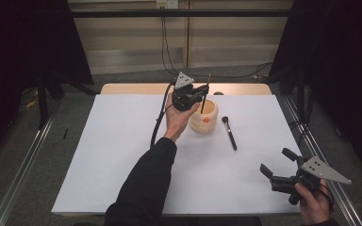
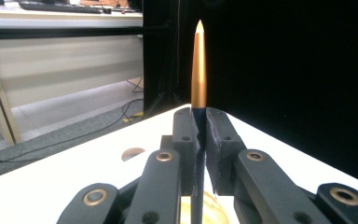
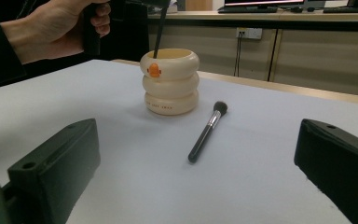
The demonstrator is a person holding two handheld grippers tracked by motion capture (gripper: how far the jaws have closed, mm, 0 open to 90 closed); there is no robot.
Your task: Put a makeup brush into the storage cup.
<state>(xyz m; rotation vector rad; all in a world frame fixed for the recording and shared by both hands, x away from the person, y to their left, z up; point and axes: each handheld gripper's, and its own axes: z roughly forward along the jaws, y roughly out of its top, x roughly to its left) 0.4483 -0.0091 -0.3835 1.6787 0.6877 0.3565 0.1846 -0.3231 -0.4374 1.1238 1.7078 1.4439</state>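
A cream ringed cup [image 1: 203, 116] [image 3: 170, 81] with an orange mark stands at the back middle of the white table. My left gripper [image 1: 199, 93] [image 2: 199, 122] is shut on a thin brush [image 1: 205, 96] [image 2: 198, 65] with a gold pointed end up. The brush's dark lower end reaches down into the cup's mouth [image 3: 157, 44]. A black makeup brush [image 1: 229, 132] [image 3: 207, 130] lies flat on the table just right of the cup. My right gripper [image 1: 275, 162] hovers open near the front right corner, its jaws far apart and bare.
The white sheet [image 1: 122, 155] covers most of the wooden table [image 1: 122, 88]. A small dark round thing [image 1: 218, 93] sits behind the cup. The left gripper's cable [image 1: 158, 125] trails down beside the forearm. Metal rails [image 1: 23, 165] run along both sides of the table.
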